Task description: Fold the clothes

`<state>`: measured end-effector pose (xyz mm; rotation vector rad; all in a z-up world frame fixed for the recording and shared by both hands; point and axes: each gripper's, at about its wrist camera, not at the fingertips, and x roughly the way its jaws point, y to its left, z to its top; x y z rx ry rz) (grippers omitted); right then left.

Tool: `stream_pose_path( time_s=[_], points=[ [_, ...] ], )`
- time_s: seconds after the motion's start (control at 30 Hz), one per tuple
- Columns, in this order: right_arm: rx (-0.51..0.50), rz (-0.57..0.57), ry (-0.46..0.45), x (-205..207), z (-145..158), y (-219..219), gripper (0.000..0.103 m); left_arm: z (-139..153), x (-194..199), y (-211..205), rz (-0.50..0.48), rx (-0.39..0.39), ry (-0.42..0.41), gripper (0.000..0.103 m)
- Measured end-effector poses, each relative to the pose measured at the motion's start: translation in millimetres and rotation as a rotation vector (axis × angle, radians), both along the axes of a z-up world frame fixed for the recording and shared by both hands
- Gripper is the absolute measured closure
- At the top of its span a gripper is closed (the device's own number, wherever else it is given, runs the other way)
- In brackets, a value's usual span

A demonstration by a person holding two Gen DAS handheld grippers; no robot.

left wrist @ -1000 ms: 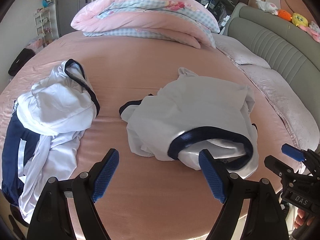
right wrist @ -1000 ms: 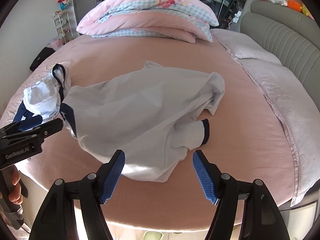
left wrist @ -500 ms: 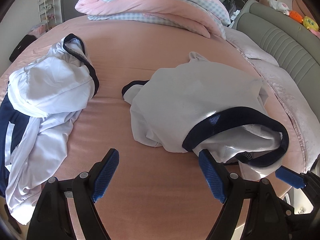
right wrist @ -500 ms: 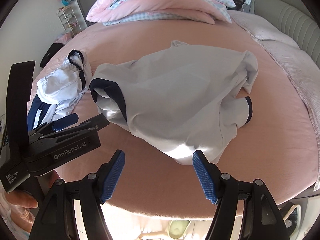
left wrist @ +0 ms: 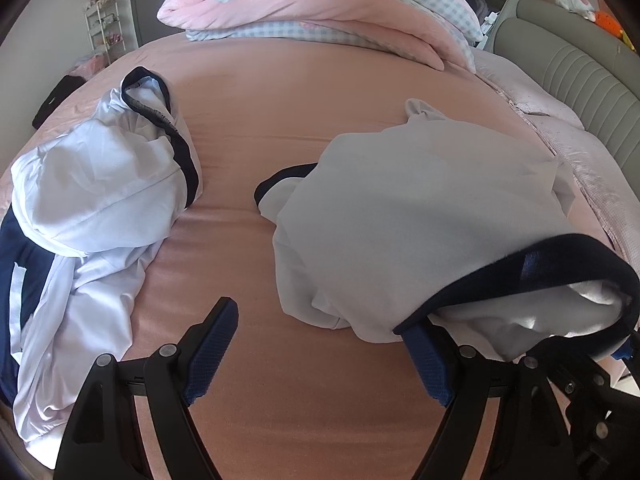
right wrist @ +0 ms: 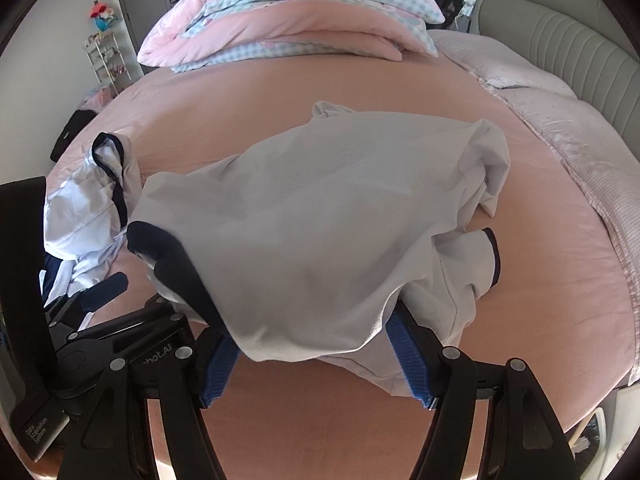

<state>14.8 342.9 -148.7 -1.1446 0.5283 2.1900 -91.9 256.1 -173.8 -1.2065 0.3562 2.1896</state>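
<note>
A white shirt (left wrist: pixel 420 208) with a navy hem (left wrist: pixel 532 268) lies crumpled on the pink bed (left wrist: pixel 300 112). My left gripper (left wrist: pixel 320 356) is open just before its near left edge, and the navy hem covers the tip of its right finger. In the right wrist view the same shirt (right wrist: pixel 320 216) fills the middle. My right gripper (right wrist: pixel 314 366) is open at the near edge, where loose cloth drapes over both fingertips without being pinched. The left gripper (right wrist: pixel 104 288) shows at the left of that view beside the navy hem (right wrist: pixel 176 264).
A second heap of white and navy clothes (left wrist: pixel 96 200) lies at the left of the bed. A folded pink and checked duvet (left wrist: pixel 320 8) sits at the back. A grey padded headboard (left wrist: pixel 580 80) and pale pillows (left wrist: pixel 532 92) line the right side.
Both grippers have come down and closer to the white shirt. Its near edge now overlaps their fingertips. The jaws have stayed at the same width.
</note>
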Motion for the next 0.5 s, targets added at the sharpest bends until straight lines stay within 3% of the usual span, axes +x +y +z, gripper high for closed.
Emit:
stream_pose_path(
  time_s=[0.27,0.5],
  points=[
    [0.148,-0.170,-0.027,38.9,8.2,19.4,0.033,14.8,9.6,-11.8,0.038,-0.016,0.115,0.027],
    [0.240,-0.199,-0.044,53.4,20.4,32.7,0.033,35.5,27.0,-7.8,0.045,-0.037,0.278,0.030]
  ],
)
